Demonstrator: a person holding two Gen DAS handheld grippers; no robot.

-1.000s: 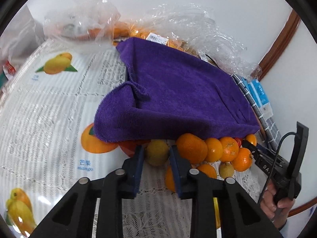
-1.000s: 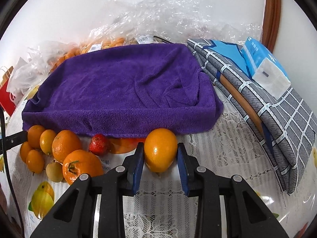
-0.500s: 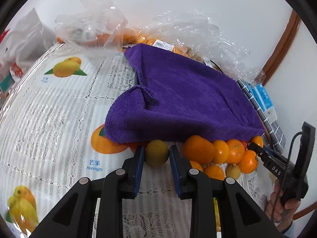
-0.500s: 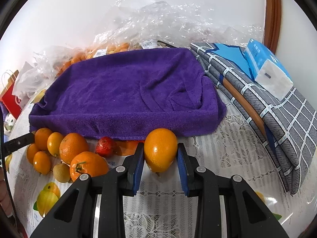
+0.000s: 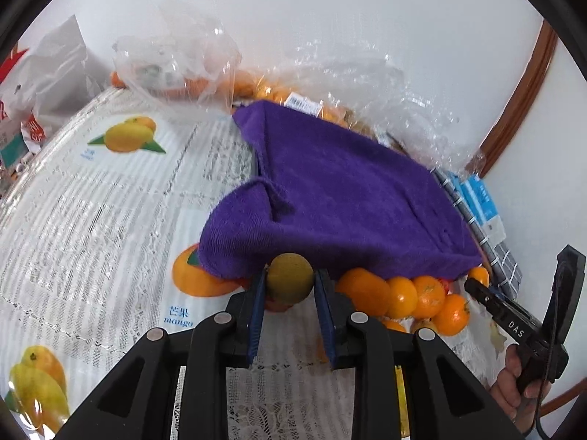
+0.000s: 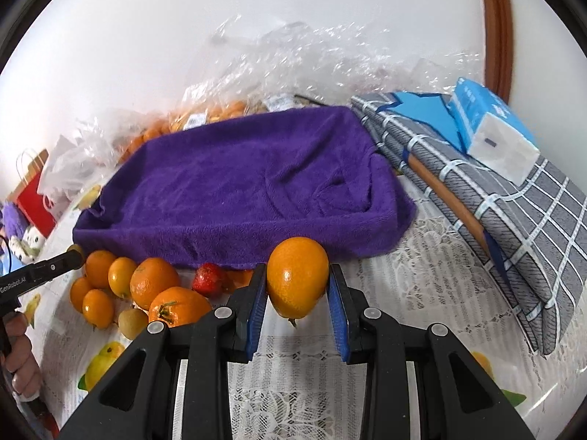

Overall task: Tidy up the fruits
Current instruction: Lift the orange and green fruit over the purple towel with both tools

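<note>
My left gripper point(image 5: 290, 282) is shut on a small yellow-green round fruit point(image 5: 290, 278) and holds it above the table, in front of the purple towel point(image 5: 341, 198). My right gripper point(image 6: 297, 286) is shut on an orange point(image 6: 297, 277), lifted just before the towel's near edge point(image 6: 253, 187). Several oranges point(image 6: 154, 286), a small tan fruit point(image 6: 132, 323) and a red strawberry point(image 6: 208, 280) lie in a cluster by the towel's front edge. The cluster also shows in the left wrist view point(image 5: 403, 297).
Clear plastic bags of oranges point(image 6: 205, 117) lie behind the towel by the wall. A folded grey plaid cloth point(image 6: 513, 227) with a blue tissue pack point(image 6: 491, 124) sits at the right. A red paper bag point(image 6: 35, 201) stands far left. A lace tablecloth point(image 5: 91, 212) covers the table.
Both grippers have risen with their fruits held. The left one lifted the yellow-green fruit off the table; the right one lifted the orange higher.
</note>
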